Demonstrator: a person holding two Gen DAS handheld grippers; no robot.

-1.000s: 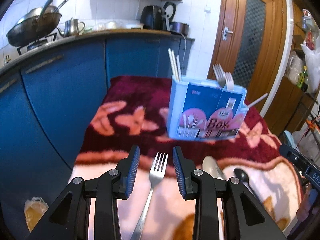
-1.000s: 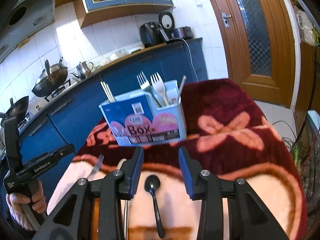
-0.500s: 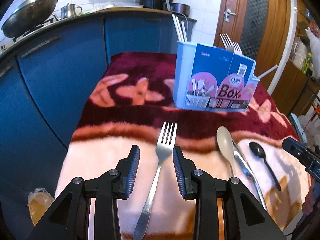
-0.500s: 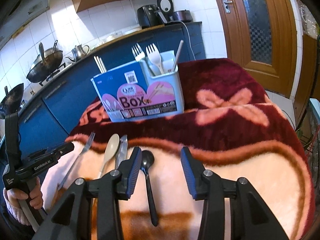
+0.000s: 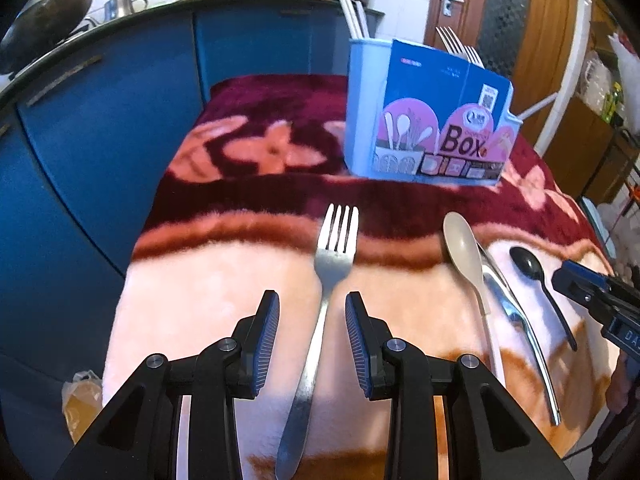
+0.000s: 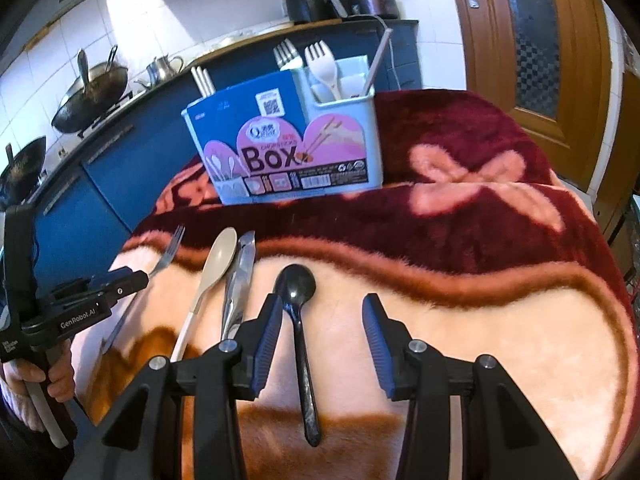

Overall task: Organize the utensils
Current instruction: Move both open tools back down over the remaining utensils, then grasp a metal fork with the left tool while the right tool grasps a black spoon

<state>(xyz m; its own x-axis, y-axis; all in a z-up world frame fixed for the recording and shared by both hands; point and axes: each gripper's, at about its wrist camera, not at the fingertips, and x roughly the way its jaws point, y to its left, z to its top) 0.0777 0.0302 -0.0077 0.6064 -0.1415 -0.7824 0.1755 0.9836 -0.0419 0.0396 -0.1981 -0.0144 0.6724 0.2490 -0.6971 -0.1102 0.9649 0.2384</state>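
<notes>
Two grippers are straddling utensils lying on the blanket (image 5: 224, 280) before the box (image 6: 288, 152): left gripper (image 5: 312, 324) gaping around the fork (image 5: 334, 248), right gripper (image 6: 322, 330) parted around the black spoon (image 6: 295, 284), presumably lining up pickups.

Your steel fork (image 5: 335, 240) lay flat at the left, tines far; right of it lay a beige spoon (image 5: 464, 248), metal tongs (image 6: 239, 276) and black spoon (image 6: 296, 288); the blue box (image 6: 288, 152) stood upright beyond.
</notes>
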